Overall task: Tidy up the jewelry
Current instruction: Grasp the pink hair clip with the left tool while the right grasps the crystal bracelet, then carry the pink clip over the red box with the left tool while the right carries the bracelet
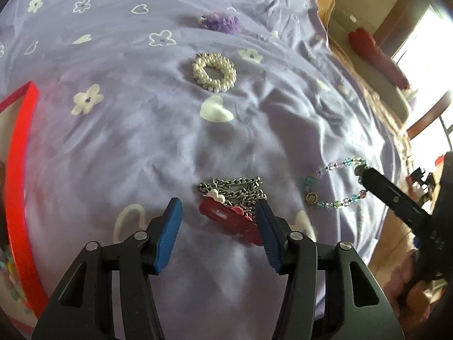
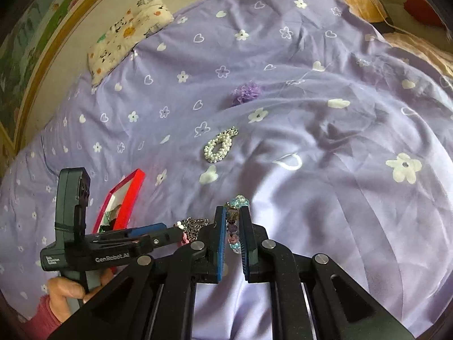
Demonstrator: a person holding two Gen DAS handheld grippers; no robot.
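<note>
My left gripper (image 1: 218, 202) stands open low over the lilac bedspread. A red hair clip (image 1: 226, 221) lies between its blue pads, and a silver chain (image 1: 235, 188) is heaped at the clip's far end. The clip's right end lies close against the right pad. My right gripper (image 2: 232, 210) is shut on a bracelet of pastel glass beads (image 2: 233, 226). In the left wrist view that bracelet (image 1: 334, 187) hangs as a loop from the right gripper's tip (image 1: 365, 174). The left gripper (image 2: 172, 233) reaches in from the left, with the chain (image 2: 194, 226) at its tip.
A pearl scrunchie (image 1: 214, 72) and a purple scrunchie (image 1: 219, 22) lie farther up the bed. An open red box (image 1: 19, 170) with trinkets inside sits at the left. A patterned pillow (image 2: 127, 34) lies at the far corner. A hand (image 2: 65, 291) grips the left tool.
</note>
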